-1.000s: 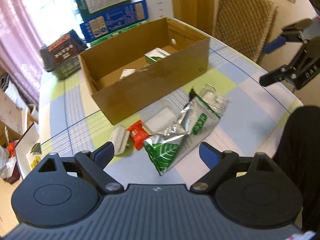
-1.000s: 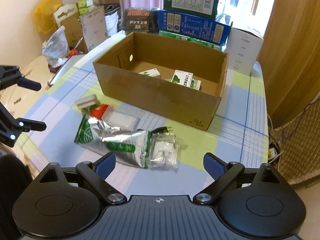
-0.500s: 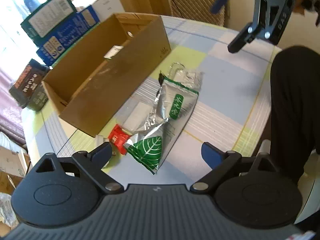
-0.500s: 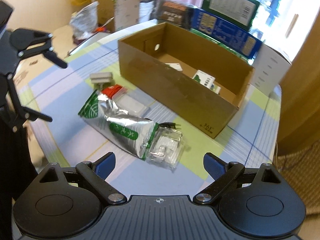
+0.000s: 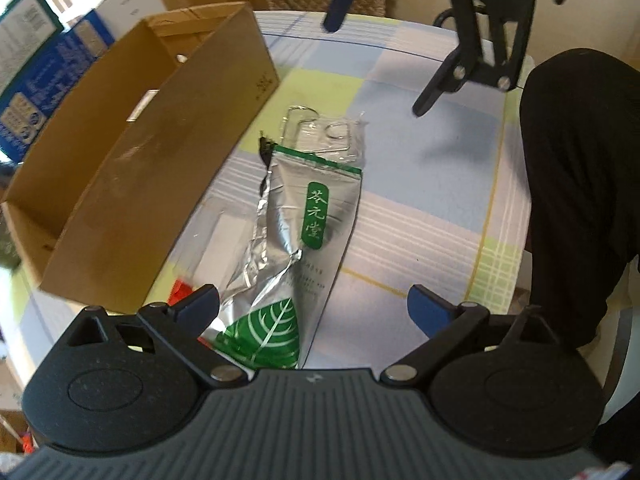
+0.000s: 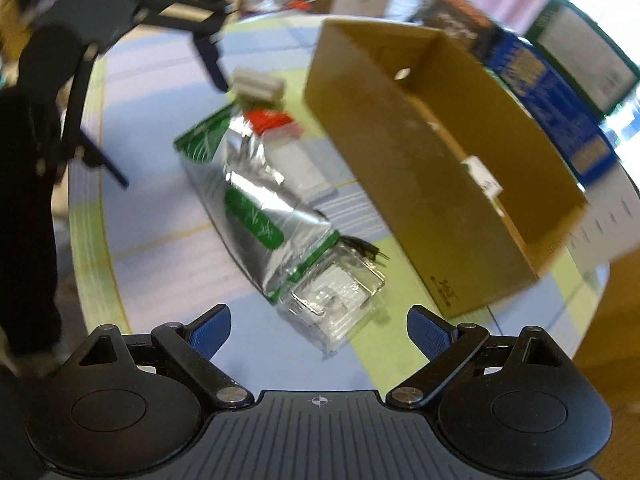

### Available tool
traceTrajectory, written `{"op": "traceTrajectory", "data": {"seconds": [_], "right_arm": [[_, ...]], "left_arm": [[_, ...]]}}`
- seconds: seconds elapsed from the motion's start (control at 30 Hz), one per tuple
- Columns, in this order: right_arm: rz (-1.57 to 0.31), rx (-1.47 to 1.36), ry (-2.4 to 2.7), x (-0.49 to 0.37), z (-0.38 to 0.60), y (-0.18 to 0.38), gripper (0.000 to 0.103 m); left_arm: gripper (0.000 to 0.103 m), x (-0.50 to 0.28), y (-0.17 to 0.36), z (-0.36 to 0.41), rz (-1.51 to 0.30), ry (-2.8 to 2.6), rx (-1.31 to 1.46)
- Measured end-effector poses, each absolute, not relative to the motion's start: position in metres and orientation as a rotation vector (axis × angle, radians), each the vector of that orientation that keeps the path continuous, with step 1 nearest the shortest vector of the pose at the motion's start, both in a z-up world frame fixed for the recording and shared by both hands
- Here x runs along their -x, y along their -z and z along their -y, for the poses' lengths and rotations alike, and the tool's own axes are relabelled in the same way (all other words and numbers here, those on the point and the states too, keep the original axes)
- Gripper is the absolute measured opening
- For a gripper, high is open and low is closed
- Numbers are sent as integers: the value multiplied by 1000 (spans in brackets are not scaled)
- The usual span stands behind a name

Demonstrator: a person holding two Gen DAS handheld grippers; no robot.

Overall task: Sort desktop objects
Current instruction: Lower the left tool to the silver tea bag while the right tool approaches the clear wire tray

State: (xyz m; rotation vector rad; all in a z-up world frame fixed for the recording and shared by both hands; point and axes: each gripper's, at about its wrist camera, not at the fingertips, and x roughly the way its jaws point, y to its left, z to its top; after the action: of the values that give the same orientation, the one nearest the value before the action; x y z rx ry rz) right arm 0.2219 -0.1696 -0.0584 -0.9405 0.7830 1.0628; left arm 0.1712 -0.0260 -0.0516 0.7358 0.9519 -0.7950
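Between the spread fingers of the left hand-held gripper [image 5: 313,307] lies a silver-green pouch [image 5: 298,236]; the right hand-held gripper [image 6: 319,328], open too, hovers seemingly over a clear packet [image 6: 335,295].

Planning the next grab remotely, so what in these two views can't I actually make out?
- Cardboard box contents: left wrist view, near wall hides most.
- Red packet: left wrist view, mostly behind the left gripper.
- Clear plastic pack contents: right wrist view, motion blur.
- Grey item: right wrist view, too blurred to identify.
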Motion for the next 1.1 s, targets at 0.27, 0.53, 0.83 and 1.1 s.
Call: {"op": "traceTrajectory", "data": {"seconds": [0.27,0.53,0.83,1.1], "right_arm": [[-791,1013,-1135,-252,159,92,92],[-821,979,-1176,-273,151,111,92],[-842,964,-1183,-281,142,125,92],[-835,979,-1194,-272,137,126,92]], "left_arm": [[99,-198,74,29,-993,875,-731],[96,-222,91,40,-1025,961,-682],[81,-229,101,46,-1098,965,-604],[78,-209,92,36,-1141,974,-543]]}}
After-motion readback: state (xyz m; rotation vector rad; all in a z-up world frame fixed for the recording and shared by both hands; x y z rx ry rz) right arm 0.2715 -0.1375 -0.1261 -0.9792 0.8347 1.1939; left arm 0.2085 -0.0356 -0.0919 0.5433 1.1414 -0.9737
